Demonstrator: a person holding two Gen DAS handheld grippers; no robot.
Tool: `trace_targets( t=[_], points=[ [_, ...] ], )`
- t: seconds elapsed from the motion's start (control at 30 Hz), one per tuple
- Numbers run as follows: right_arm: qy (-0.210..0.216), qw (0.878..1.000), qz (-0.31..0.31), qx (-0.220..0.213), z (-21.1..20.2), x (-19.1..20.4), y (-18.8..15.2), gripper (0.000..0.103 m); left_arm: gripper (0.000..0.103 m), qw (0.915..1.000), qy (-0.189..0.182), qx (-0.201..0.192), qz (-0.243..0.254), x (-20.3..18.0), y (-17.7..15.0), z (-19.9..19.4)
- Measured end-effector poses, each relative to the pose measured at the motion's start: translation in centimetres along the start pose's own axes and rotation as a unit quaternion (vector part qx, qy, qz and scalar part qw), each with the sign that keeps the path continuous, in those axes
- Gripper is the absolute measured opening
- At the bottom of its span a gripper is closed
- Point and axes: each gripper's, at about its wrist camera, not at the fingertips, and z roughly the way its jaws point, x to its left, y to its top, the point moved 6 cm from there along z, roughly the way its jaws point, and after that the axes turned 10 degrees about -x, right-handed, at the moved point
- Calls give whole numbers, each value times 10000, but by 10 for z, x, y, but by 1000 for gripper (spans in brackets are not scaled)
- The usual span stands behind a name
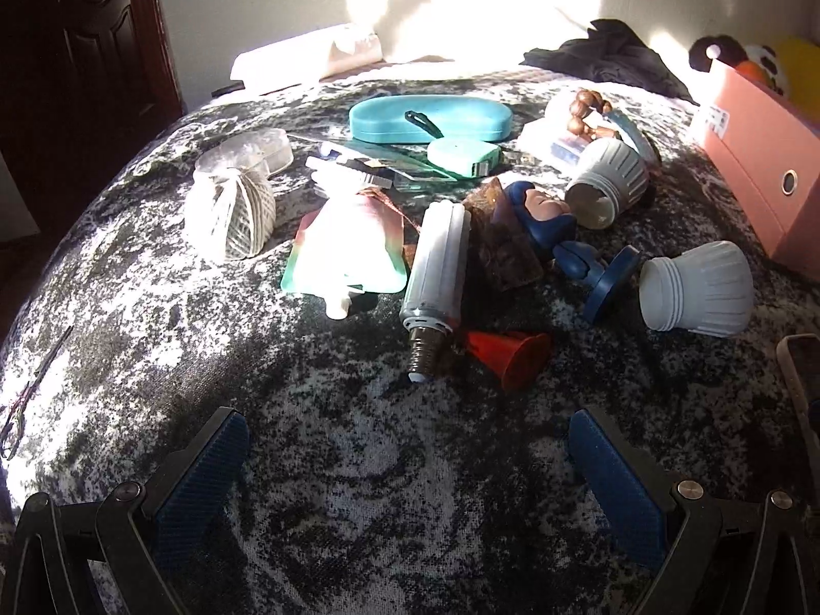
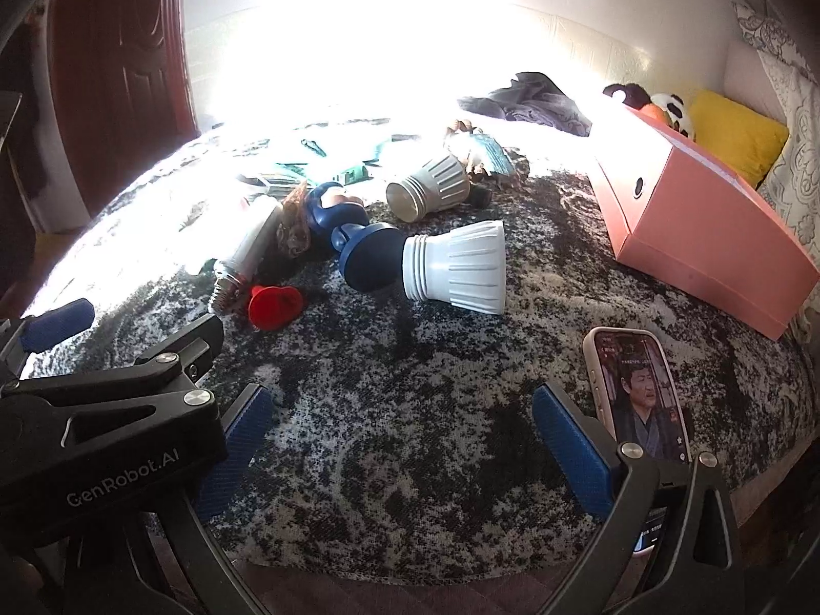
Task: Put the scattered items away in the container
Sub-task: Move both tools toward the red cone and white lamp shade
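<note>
Scattered items lie on a mottled black-and-white bedspread (image 1: 359,461). A white tube bulb (image 1: 435,271), a red cone (image 1: 512,356), a blue figurine (image 1: 558,241), two white ribbed bulb housings (image 1: 702,287) (image 1: 610,182), a twine ball (image 1: 236,215), a pouch (image 1: 348,251) and a teal case (image 1: 430,118) show in the left wrist view. The pink box (image 2: 702,236) stands at the right. My left gripper (image 1: 410,435) is open and empty, short of the cone. My right gripper (image 2: 400,410) is open and empty, short of the near housing (image 2: 456,266).
A phone (image 2: 635,394) with a lit screen lies by my right gripper's right finger. Dark clothes (image 1: 605,59) and plush toys (image 2: 661,102) lie at the back. A yellow pillow (image 2: 733,136) sits behind the box. Scissors (image 1: 31,389) lie at the left bed edge. A dark door (image 1: 82,51) stands at left.
</note>
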Motion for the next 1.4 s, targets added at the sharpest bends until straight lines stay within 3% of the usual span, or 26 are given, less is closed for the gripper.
trace_targets(
  t=[0.1, 0.27, 0.33, 0.43, 1.4],
  points=[
    [86, 9998, -160, 32, 1, 5, 12, 103, 103, 10000, -23, -60, -35, -2, 34, 5],
    [90, 9994, -262, -231, 6, 0, 50, 103, 103, 9988, 100, -490, -2, 6, 79, 7],
    [95, 9996, -172, -212, 12, -6, 55, 103, 103, 9982, 205, -561, -108, 13, 77, 14],
    [81, 10000, 40, -19, 21, -16, 49, 103, 103, 9989, 183, -167, -406, 26, 58, 26],
    [-5, 9999, -50, 163, 38, -18, 36, 103, 103, 9986, 402, 111, -339, 40, 42, 37]
  ],
)
